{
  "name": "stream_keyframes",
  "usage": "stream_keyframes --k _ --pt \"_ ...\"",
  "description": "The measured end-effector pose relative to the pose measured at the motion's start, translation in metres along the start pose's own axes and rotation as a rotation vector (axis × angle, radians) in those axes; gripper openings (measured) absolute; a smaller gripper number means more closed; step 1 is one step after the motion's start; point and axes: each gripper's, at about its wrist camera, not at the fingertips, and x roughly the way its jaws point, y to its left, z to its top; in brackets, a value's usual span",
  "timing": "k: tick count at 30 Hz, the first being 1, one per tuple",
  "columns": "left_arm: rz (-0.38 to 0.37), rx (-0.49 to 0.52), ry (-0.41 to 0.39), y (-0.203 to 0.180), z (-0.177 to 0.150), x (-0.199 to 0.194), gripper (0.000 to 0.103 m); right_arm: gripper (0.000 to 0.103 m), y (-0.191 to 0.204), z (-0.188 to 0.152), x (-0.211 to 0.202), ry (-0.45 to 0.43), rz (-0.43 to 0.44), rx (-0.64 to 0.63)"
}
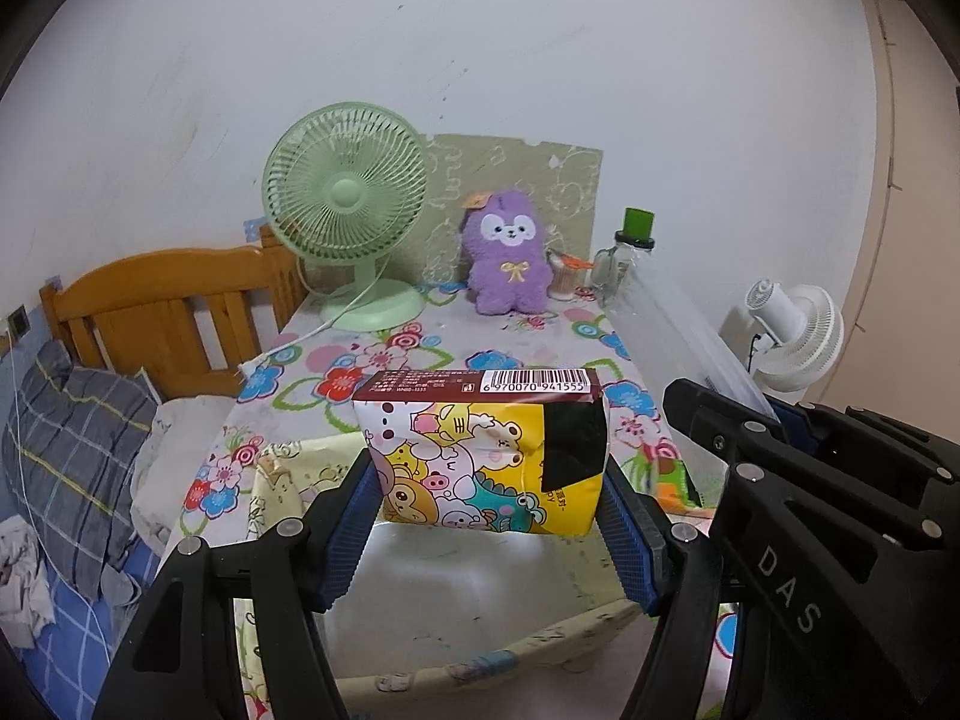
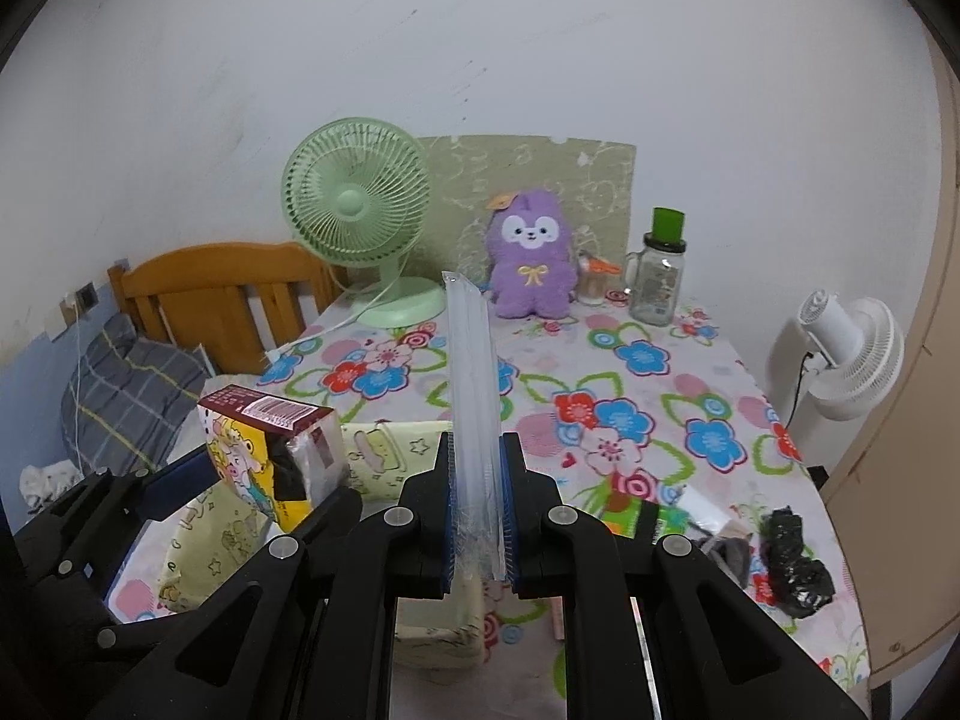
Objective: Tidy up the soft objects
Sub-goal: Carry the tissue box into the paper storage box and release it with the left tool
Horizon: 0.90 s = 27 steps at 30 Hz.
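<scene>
We see a table (image 2: 660,372) draped in glossy floral cloth, a ribbed green fan (image 1: 348,198) and a fluffy purple plush (image 1: 509,258) at its back edge. Our left gripper (image 1: 486,504) clasps a soft, cartoon-printed tissue pack (image 1: 480,456) above a pale fabric bin (image 1: 456,600). Our right gripper (image 2: 477,516) is clenched on a thin, clear plastic bag (image 2: 471,372).

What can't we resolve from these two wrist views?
- Tissue pack, left wrist view: underside and the sides under the left gripper pads are covered; small print above the barcode is too small to read.
- Clear plastic bag, right wrist view: seen edge-on in the right gripper, so its extent and any contents are unclear.
- Black crumpled item, right wrist view: too small and dark to identify.
- Yellow fabric bin: interior mostly hidden by both grippers.
</scene>
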Motion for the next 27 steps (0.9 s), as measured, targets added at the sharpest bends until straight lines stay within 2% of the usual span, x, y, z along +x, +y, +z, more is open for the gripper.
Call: stream_keyframes --k 17,27 --pt "0.031 -0.066 0.117 0.049 -0.019 0.042 0.072 0.015 0.042 -0.013 0.055 0.124 0.075 -0.042" --pt "0.010 -0.059 0.174 0.056 -0.032 0.063 0.082 0.015 0.047 -0.025 0.076 0.197 0.090 -0.020"
